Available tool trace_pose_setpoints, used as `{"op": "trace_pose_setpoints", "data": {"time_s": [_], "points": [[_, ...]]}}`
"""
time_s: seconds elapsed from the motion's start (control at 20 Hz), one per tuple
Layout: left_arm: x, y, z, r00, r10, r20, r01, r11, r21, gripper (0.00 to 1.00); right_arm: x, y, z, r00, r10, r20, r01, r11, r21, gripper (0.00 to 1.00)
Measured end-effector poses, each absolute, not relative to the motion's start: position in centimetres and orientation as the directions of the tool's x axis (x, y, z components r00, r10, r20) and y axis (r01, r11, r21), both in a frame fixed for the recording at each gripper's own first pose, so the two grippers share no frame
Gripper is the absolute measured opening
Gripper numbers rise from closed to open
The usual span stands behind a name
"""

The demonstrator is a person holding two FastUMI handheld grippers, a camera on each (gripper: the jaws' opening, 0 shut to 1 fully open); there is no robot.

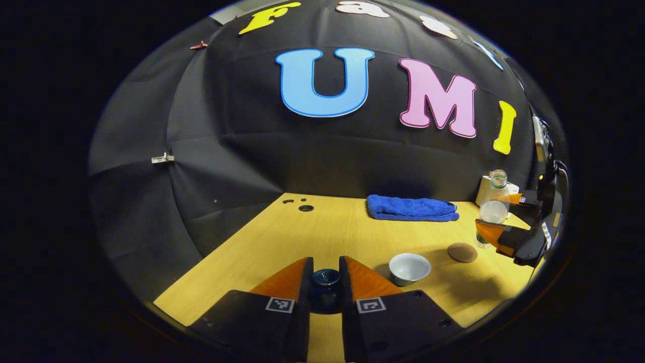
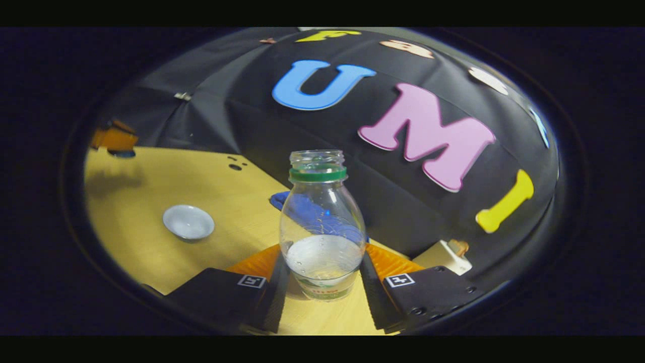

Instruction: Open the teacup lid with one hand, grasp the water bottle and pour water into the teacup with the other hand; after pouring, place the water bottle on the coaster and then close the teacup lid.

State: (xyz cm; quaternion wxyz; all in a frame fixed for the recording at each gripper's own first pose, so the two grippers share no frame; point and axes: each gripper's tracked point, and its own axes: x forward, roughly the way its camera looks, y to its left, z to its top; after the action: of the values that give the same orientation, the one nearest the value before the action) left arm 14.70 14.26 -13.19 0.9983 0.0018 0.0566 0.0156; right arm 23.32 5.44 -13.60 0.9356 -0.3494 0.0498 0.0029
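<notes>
At the bottom centre of the left gripper view, the left gripper [image 1: 325,282] has its two fingers closed in on a small dark teacup lid [image 1: 325,278], one finger against each side, held above the wooden table [image 1: 282,237]. Just right of it, low in the frame, the pale teacup [image 1: 409,267] sits open on the table. Farther right lies the round brown coaster [image 1: 462,252], bare, and at the right edge the right gripper [image 1: 491,218] holds the water bottle [image 1: 494,204] between its fingers. A folded blue towel [image 1: 412,208] lies at the back of the table, centre right, and a white box [image 1: 485,189] stands behind the bottle.

In the right gripper view, bottom centre, the right gripper [image 2: 322,275] is narrowed onto the lower body of the clear, uncapped water bottle [image 2: 322,227], both fingers pressing its sides; the bottle stands upright with a little water in its bottom. The teacup [image 2: 188,222] shows at centre left, well apart from the bottle. The left gripper [image 2: 115,139] appears blurred at the upper left edge.
</notes>
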Motion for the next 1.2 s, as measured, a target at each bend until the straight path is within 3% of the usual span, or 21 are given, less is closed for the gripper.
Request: {"op": "trace_pose_setpoints", "data": {"time_s": [0.05,0.35,0.55,0.8,0.85,1.1,1.2], "points": [[14.6,14.6,-13.1,0.994,0.029,-0.107,-0.028,1.0,0.008,0.27,23.7,6.0,-14.2,0.995,-0.021,-0.098,-0.053,0.721,-0.691,0.7],[14.8,16.0,-13.5,0.995,0.012,-0.099,-0.012,1.0,-0.007,0.3,25.3,7.9,-16.6,0.994,0.029,-0.106,-0.104,0.559,-0.823,0.7],[15.3,16.3,-14.3,0.994,0.0,-0.106,-0.002,1.0,-0.025,0.27,26.2,7.8,-17.1,0.996,0.034,-0.088,-0.094,0.459,-0.883,0.7],[15.9,16.4,-15.1,0.994,-0.008,-0.11,0.005,1.0,-0.024,0.34,27.4,7.6,-18.0,0.996,0.048,-0.077,-0.089,0.363,-0.928,0.7],[16.0,16.4,-15.1,0.994,-0.01,-0.109,0.007,1.0,-0.028,0.3,27.5,7.6,-18.0,0.996,0.05,-0.07,-0.083,0.34,-0.937,0.7],[15.9,16.9,-15.8,0.993,0.001,-0.117,-0.005,0.999,-0.036,0.34,28.3,8.3,-18.6,0.994,0.089,-0.059,-0.078,0.221,-0.972,0.7],[15.7,17.1,-15.9,0.993,0.005,-0.117,-0.009,0.999,-0.036,0.3,28.6,8.7,-19.3,0.993,0.101,-0.065,-0.085,0.198,-0.977,0.7]]}}
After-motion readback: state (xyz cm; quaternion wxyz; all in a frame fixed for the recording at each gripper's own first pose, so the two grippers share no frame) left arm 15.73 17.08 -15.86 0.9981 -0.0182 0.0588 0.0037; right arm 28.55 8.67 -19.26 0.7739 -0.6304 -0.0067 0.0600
